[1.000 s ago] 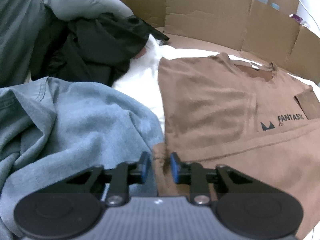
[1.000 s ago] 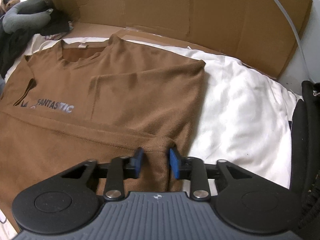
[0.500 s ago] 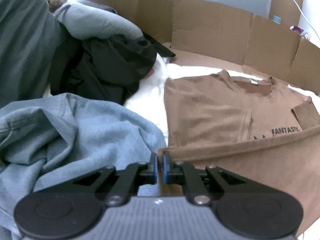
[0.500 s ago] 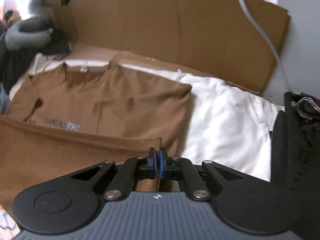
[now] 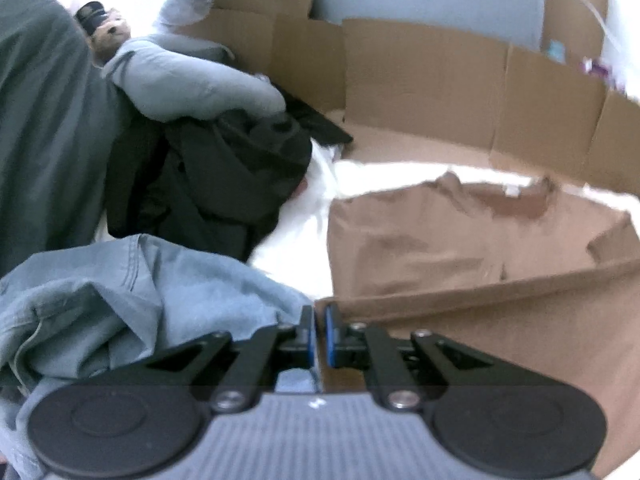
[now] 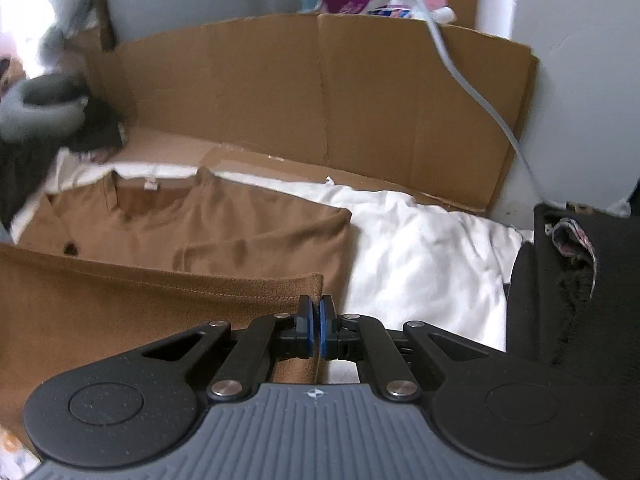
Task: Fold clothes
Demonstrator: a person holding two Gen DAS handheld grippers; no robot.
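Brown T-shirt [image 6: 224, 224] spread on the white sheet [image 6: 420, 256], its hem lifted. Left tool [image 5: 319, 334] and right tool [image 6: 315, 330] are each clamped on a hem corner. Risk: uneven travel would skew the fold; thin fabric may slip from either pinch.

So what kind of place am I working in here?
Probably a bedroom at home: a brown T-shirt lies on a white sheet, loose clothes are heaped beside it, and cardboard panels fence the back.
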